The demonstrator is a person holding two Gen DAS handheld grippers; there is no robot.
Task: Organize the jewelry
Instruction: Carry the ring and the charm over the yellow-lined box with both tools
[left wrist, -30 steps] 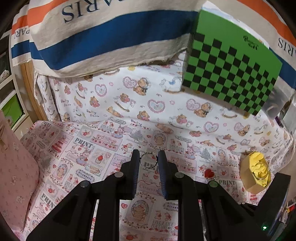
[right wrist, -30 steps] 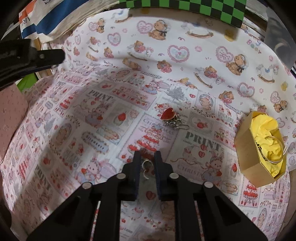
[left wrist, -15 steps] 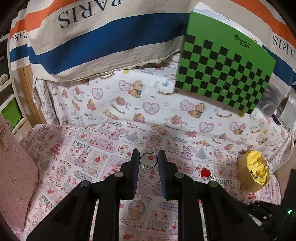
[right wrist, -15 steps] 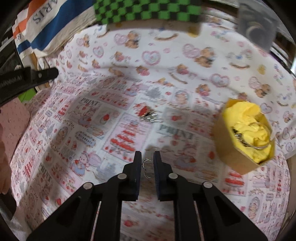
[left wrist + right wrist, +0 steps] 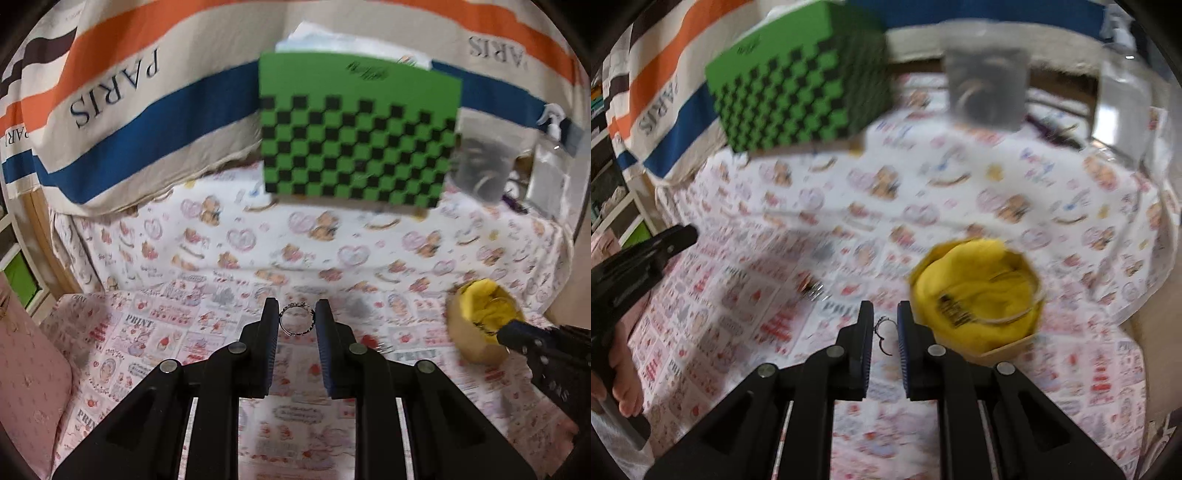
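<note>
Left gripper (image 5: 296,319) clamped on a beaded silver ring (image 5: 296,322), pinched across its width between the 2 pads and held clear above the printed cloth (image 5: 155,332). Right gripper (image 5: 885,325) closed on a small thin ring (image 5: 882,332), just left of the tan box (image 5: 1004,347) lined with yellow cloth (image 5: 975,291), where a thin bangle (image 5: 1015,314) lies. A red heart piece (image 5: 809,284) lies on the cloth, blurred.

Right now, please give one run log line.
left gripper: shut on ring | right gripper: shut on earring | yellow-lined box: close ahead
</note>
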